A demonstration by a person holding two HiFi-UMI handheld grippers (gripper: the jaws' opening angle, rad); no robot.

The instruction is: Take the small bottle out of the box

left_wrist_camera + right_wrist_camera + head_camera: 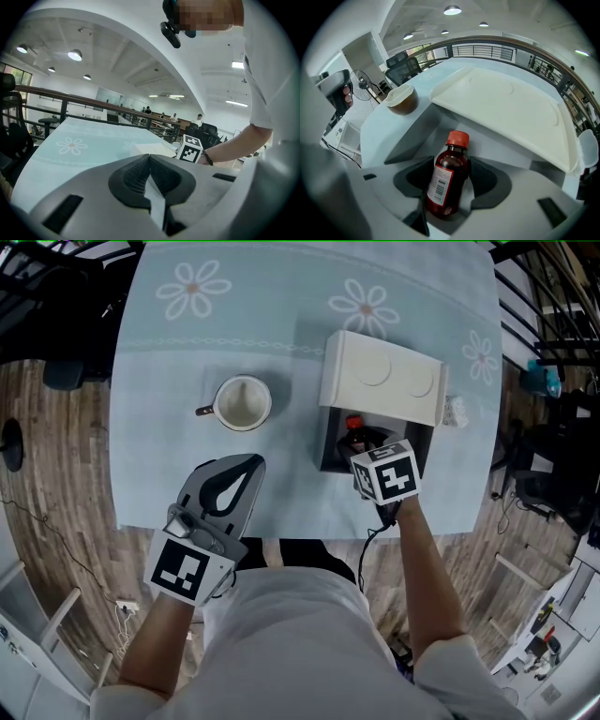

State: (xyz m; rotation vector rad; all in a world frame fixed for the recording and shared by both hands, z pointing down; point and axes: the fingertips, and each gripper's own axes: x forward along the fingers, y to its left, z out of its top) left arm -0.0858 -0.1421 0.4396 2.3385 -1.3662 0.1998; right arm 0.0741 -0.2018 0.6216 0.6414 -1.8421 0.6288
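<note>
The right gripper (451, 174) is pointing steeply down into the open box (410, 138). Its two jaws are standing wide apart. The small bottle (443, 185) is lying right between them, inside the box. The bottle is brown, with a red cap and a white label with a bar code. Its cap is pointing away from the gripper, out past the jaw tips. Its bottom is sitting deep between the jaws, close to the gripper's body. The dark pads are sitting just beside the bottle, one on each side. It is hard to tell whether they are touching it yet.

The white lid (501, 108) is standing open just past the bottle's cap, ahead of the right gripper. A cup (244, 402) is sitting on the blue cloth (187, 343), off to the left of the right gripper.

The left gripper (150, 164) is keeping its jaws pressed together, with nothing between them. It is over the near edge of the cloth, to the left of the right gripper and well apart from the bottle. The cup is sitting ahead of its tips.
</note>
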